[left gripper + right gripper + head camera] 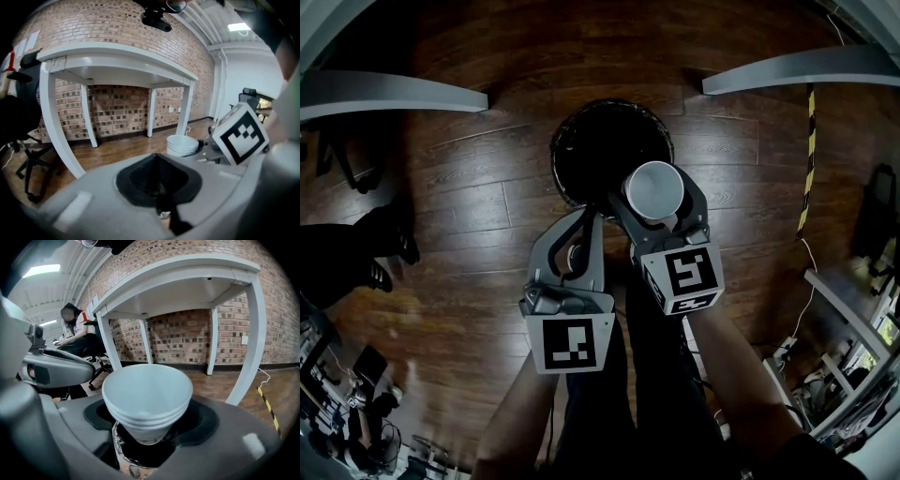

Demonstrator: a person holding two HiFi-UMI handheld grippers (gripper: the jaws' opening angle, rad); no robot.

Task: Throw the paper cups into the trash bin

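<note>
A stack of white paper cups (pixel 654 190) is held mouth-up between the jaws of my right gripper (pixel 656 202), which is shut on it. The stack hangs over the near right rim of the round black trash bin (pixel 595 150) on the wooden floor. In the right gripper view the cups (pixel 147 397) fill the space in my right gripper (pixel 150 420), with the bin's lined mouth (pixel 136 453) below them. My left gripper (pixel 586 218) is beside the right one, shut and with nothing in it. The left gripper view has its jaws (pixel 157 180) together and the cups (pixel 183 144) at the right.
White tables (pixel 394 94) (pixel 797 67) stand on either side beyond the bin. A person's dark legs and shoes (pixel 366 253) are at the left. A yellow-black striped strip (pixel 811 159) and a cluttered shelf (pixel 853 328) are at the right. A black office chair (pixel 28 164) stands left.
</note>
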